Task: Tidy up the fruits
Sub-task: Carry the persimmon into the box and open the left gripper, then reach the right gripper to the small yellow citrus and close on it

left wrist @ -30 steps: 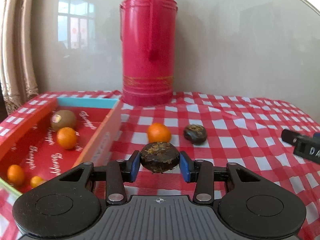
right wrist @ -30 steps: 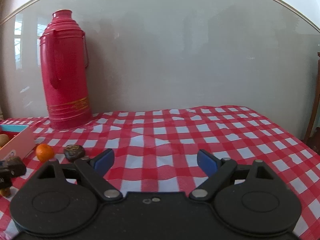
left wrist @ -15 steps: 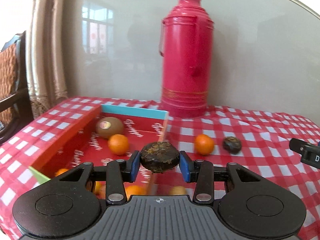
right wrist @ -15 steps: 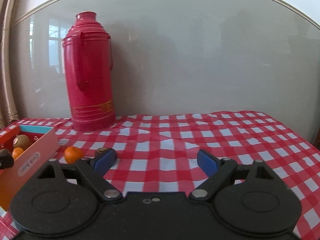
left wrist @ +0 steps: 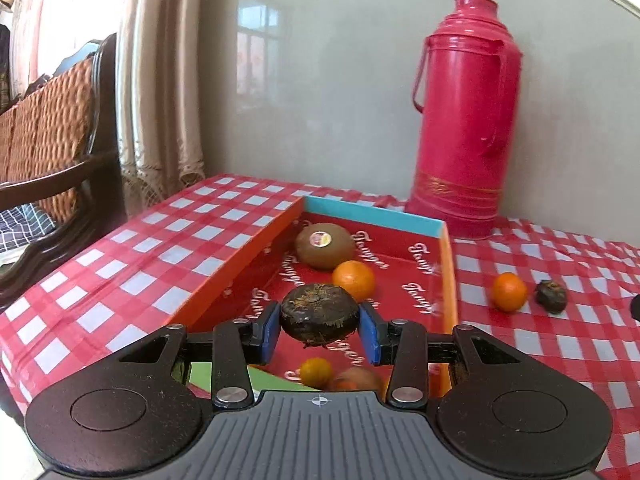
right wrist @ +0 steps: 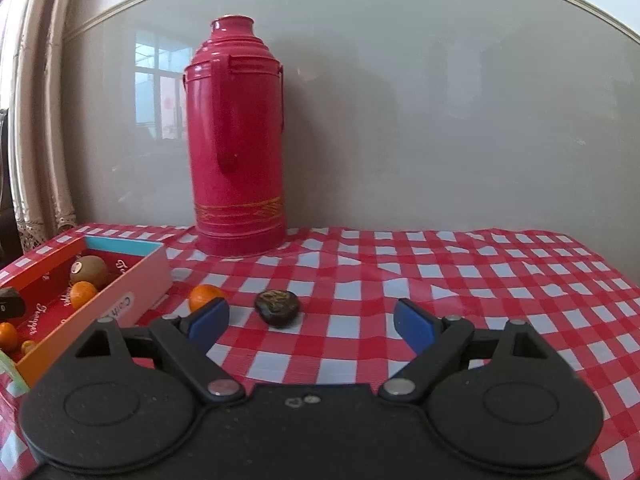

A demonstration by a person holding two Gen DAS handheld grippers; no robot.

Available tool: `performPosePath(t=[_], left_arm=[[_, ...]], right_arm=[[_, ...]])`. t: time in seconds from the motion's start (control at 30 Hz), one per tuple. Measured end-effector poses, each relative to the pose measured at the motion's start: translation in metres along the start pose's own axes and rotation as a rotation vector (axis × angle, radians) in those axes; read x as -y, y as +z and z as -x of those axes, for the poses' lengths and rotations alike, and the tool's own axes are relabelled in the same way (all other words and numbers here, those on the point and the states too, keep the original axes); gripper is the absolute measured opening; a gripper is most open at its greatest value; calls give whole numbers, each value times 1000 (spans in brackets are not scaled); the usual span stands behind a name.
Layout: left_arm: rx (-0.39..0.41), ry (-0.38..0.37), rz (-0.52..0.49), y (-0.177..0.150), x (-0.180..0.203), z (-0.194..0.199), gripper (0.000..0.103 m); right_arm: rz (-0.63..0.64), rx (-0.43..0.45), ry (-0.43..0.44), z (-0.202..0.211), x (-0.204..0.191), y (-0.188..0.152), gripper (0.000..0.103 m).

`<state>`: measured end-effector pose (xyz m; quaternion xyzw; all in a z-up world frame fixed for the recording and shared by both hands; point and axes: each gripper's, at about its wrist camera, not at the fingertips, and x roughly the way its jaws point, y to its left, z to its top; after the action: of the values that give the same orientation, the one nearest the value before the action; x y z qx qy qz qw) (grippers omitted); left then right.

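My left gripper is shut on a dark brown water chestnut and holds it above the red fruit box. In the box lie a kiwi and several small oranges. On the checked cloth right of the box lie an orange and a second dark chestnut. My right gripper is open and empty, low over the cloth, with that chestnut just ahead between its fingers and the orange by its left finger.
A tall red thermos stands at the back against the wall, behind the box. A wooden chair and curtain stand off the table's left side. The box sits at the table's left end.
My left gripper has carried the chestnut leftward from over the cloth to above the box. My right gripper has swung left towards the loose chestnut and orange.
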<state>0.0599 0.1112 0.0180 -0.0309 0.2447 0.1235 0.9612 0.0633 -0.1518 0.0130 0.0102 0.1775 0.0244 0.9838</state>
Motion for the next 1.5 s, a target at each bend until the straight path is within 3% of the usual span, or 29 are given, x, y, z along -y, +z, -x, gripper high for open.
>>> performPosePath(t=[0.2,0.23,0.27,0.3,0.33,0.67,0.93,1.13,1.3,1.5], left_arm=[[-10,18,12,-2,-2,-3,42],[-4,26,18,-1,-2,-2,46],[6,23,25,-1,-4,-1,55],[19,24,31,-2,-5,2,78],[38,42,32,-2,-5,4,87],[76,52,44,3,-15,14,87],[61,73,17,-1,-36,20,87],[47,85,5,-8,-50,27,87],[43,88,6,-12,-61,32,87],[42,88,25,-13,-74,32,87]], right_arm=[[4,-5,1,1,-1,0,83],[5,-7,1,1,-1,0,83],[4,-12,3,1,-1,1,83],[2,-12,12,2,-1,0,83],[3,-11,25,4,-1,0,83],[90,-71,196,2,-32,-3,70],[131,-126,234,-11,-63,-9,68],[179,-177,273,-16,-95,-18,58],[190,-236,253,-29,-112,-26,41],[207,-257,263,-34,-127,-32,35]])
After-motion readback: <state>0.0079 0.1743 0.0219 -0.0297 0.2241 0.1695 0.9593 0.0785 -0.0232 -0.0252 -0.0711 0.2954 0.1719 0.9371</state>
